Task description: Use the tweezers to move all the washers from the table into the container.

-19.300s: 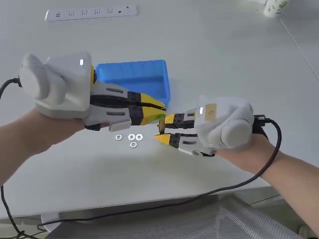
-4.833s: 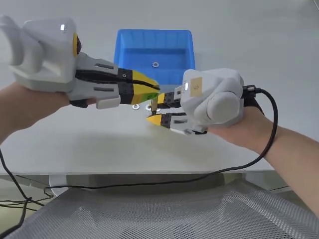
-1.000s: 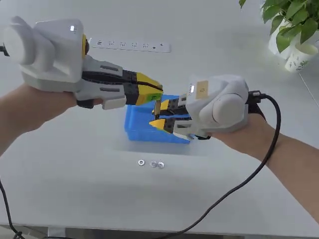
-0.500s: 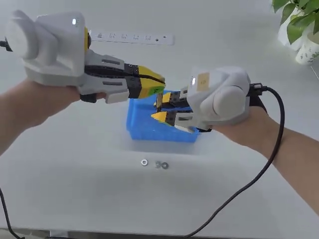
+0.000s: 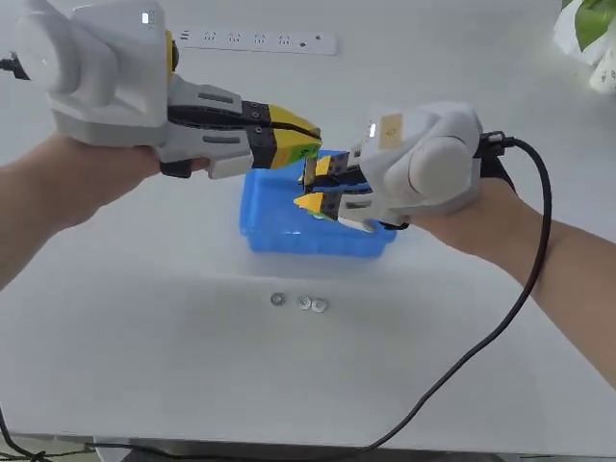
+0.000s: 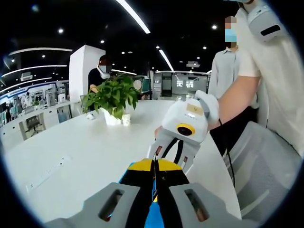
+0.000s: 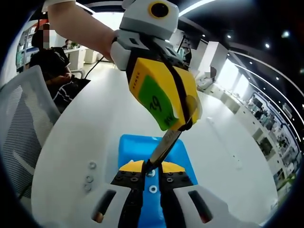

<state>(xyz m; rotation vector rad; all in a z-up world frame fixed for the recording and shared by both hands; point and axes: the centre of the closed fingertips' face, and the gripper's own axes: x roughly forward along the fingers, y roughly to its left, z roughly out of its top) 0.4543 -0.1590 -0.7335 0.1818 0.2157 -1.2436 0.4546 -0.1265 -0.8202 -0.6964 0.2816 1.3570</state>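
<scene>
The table (image 5: 173, 375) carries the blue container (image 5: 308, 241), and both grippers hang over it, likely so a washer let go lands inside. The left gripper (image 5: 316, 138) is clamped on the tweezers (image 7: 164, 142), and the right gripper (image 5: 306, 186) has its jaws pressed on their legs to work them. The head view shows three washers (image 5: 304, 302) on the table at the container's 6 o'clock — the right gripper view adds one washer (image 7: 153, 189) lying inside, though I cannot tell whether the tips hold another.
</scene>
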